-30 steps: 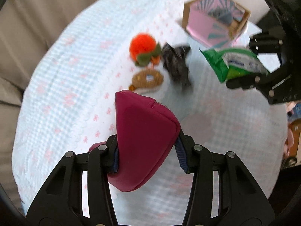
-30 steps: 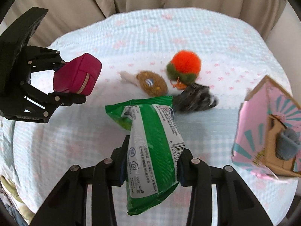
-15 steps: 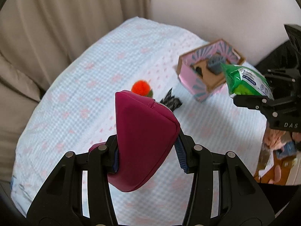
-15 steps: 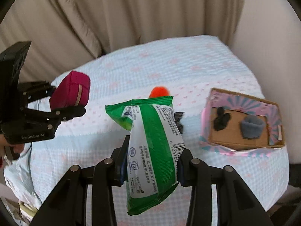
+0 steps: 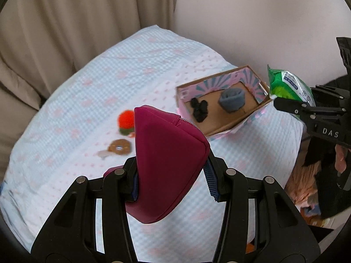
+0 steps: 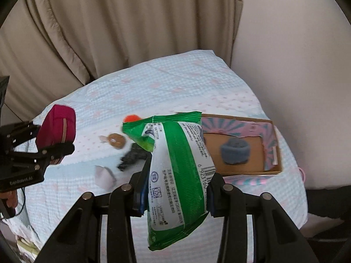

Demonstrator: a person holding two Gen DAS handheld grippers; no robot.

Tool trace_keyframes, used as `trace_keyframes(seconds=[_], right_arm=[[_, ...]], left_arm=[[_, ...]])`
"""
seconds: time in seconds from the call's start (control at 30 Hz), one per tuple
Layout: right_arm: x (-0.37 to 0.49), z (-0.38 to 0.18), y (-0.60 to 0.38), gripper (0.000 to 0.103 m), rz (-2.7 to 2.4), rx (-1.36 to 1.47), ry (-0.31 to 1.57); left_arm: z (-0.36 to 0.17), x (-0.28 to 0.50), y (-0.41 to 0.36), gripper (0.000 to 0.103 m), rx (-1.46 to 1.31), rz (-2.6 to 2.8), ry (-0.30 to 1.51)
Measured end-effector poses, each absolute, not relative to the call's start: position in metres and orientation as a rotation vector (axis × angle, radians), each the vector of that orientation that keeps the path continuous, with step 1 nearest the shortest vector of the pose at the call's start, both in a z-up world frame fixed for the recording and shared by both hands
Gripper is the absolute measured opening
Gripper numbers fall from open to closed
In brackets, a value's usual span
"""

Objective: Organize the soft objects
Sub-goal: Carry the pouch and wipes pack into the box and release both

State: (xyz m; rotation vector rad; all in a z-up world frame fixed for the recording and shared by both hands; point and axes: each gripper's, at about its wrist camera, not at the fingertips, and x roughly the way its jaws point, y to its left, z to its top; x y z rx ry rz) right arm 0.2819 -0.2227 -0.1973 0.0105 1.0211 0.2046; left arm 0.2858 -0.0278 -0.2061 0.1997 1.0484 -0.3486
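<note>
My left gripper [image 5: 173, 179] is shut on a magenta zip pouch [image 5: 162, 157], held high above the bed; the right wrist view shows that pouch [image 6: 57, 129] at the left. A green-and-white soft packet [image 6: 175, 175] is clamped in my right gripper [image 6: 175, 186], and it appears at the right edge of the left wrist view [image 5: 289, 85]. An open pink cardboard box [image 5: 221, 104] lies on the bed with a grey rolled item [image 5: 232, 98] and a black item [image 5: 199, 109] inside. An orange pompom [image 5: 125, 120], a brown round toy [image 5: 119, 146] and a black piece [image 6: 131, 156] lie on the sheet.
The bed has a pale blue checked sheet [image 5: 87, 92]. Beige curtains [image 6: 109, 32] hang behind it, and a plain wall [image 5: 263, 22] is to the right. A small pale lilac item [image 6: 104, 176] lies on the sheet. Clutter sits on the floor [image 5: 307, 188] beside the bed.
Both grippers have risen well above the bed with their loads still held. The view now looks down into the pink box, and the toys on the sheet look smaller.
</note>
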Motion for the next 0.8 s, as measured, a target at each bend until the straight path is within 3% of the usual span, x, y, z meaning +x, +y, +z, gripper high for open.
trace_keyframes(seconds=[0.37, 0.8], right_arm=[[0.350, -0.243, -0.341, 0.037, 0.227, 0.024, 1.105], [0.441, -0.334, -0.406, 0.038, 0.225, 0.169, 1.256]], left_arm=[[-0.265, 0.360, -0.156, 0.044, 0.114, -0.331, 1.135], [-0.367, 0.449, -0.223, 0.044, 0.063, -0.288, 1.339]])
